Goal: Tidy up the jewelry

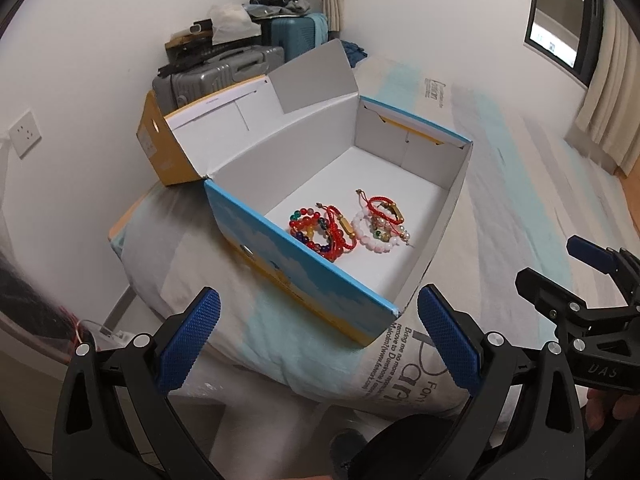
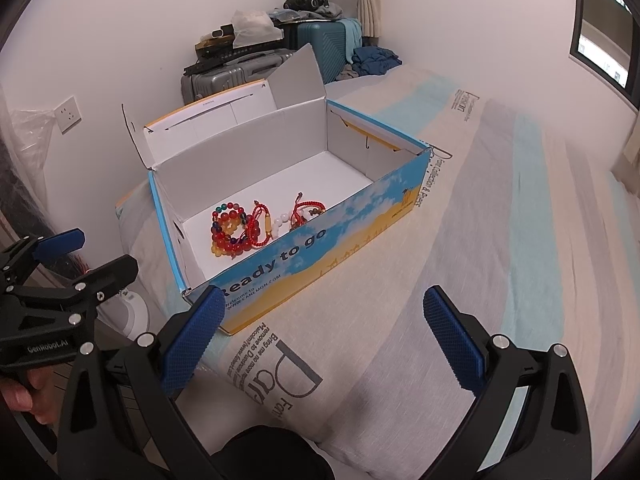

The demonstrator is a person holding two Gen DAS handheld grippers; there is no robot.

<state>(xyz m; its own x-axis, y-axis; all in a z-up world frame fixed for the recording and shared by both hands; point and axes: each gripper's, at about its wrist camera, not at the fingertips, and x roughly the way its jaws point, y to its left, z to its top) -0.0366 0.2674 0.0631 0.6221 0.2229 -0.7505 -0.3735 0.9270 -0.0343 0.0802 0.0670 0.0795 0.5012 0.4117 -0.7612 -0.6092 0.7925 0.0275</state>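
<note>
An open blue and yellow cardboard box stands on the bed, its lid folded back. Inside lie several bracelets: a multicoloured bead pile with red cord and a pink-white bead bracelet with red cord. My left gripper is open and empty, just in front of the box's near corner. My right gripper is open and empty, in front of the box's long side. Each gripper shows in the other's view, the right one and the left one.
The bed has a striped printed cover and stretches right. Grey and teal suitcases with clutter stand against the wall behind the box. A wall socket is at left. A window with curtains is at right.
</note>
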